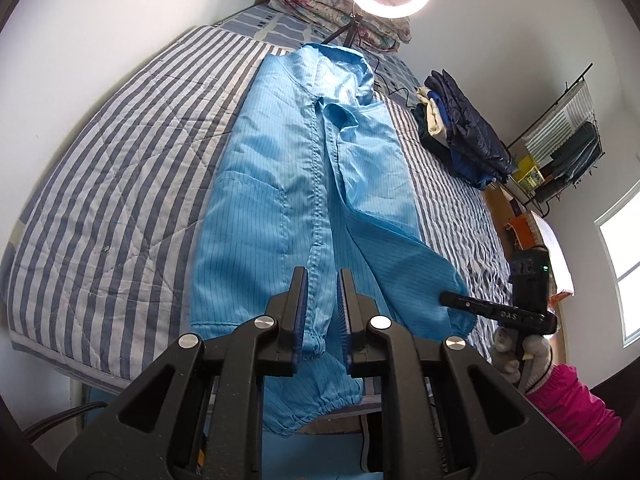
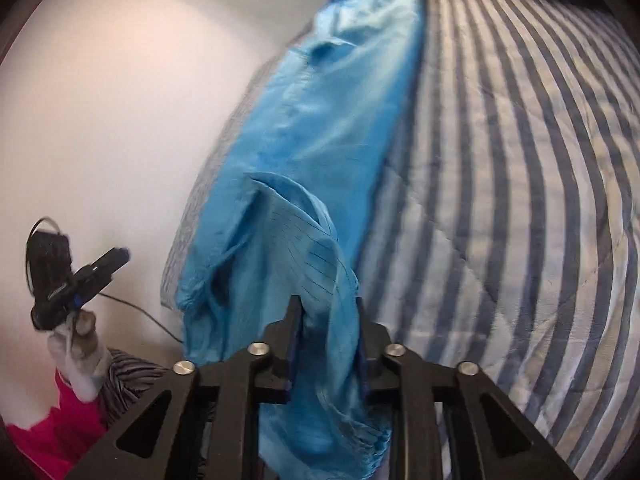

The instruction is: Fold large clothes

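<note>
Striped bed (image 1: pixel 100 184) under your grippers: left gripper (image 1: pixel 322 312) nearly closed, no cloth clearly pinched; right gripper (image 2: pixel 329 344) clamped on a cuff. Blue garment (image 1: pixel 280 184) lies lengthwise, sleeves partly in. Crosswise folds left. Folded pile (image 1: pixel 464 132) beyond.

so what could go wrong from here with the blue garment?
1. The right gripper pinches only a bunched sleeve near the cuff, so the slick fabric may slip out when pulled.
2. The blue garment overhangs the bed edge by the left gripper; a tug could drag it off.
</note>
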Demonstrator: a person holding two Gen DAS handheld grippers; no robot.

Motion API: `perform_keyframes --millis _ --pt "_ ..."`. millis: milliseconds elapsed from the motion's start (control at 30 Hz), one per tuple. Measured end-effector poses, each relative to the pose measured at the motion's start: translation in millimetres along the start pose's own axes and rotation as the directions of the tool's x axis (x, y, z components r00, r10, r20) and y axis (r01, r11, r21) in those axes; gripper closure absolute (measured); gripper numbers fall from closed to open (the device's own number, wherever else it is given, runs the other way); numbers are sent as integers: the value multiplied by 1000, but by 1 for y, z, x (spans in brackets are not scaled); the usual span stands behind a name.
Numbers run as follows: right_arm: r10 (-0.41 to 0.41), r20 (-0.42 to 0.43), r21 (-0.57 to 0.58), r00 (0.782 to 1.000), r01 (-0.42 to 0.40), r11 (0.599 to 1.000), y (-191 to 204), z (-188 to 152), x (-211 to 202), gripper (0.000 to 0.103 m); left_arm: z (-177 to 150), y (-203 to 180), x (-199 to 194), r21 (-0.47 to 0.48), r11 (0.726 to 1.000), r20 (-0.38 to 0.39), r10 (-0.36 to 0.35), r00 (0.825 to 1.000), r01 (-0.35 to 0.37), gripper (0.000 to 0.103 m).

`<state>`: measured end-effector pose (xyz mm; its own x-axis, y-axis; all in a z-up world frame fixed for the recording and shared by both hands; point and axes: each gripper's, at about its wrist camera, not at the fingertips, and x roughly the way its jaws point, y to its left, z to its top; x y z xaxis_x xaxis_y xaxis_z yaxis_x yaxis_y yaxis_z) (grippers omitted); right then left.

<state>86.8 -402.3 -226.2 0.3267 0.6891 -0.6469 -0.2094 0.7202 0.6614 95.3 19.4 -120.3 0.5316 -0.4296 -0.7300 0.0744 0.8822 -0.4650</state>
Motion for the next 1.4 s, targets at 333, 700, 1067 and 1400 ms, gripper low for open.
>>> perform_keyframes --millis 333,700,1067,1400 --pt "-155 11 -346 988 149 926 126 -23 18 88 0 5 -13 6 1000 27 3 1000 -3 90" --pt "-129 -88 -346 988 91 934 131 -51 23 51 9 34 -10 43 996 -14 75 997 -74 90" --pt "-124 -105 142 987 138 980 15 -41 28 47 -1 79 50 -45 996 -194 66 979 -76 65" --pt "-93 -139 91 986 106 990 26 -40 45 65 -17 119 89 -266 964 -278 -73 958 -4 65"
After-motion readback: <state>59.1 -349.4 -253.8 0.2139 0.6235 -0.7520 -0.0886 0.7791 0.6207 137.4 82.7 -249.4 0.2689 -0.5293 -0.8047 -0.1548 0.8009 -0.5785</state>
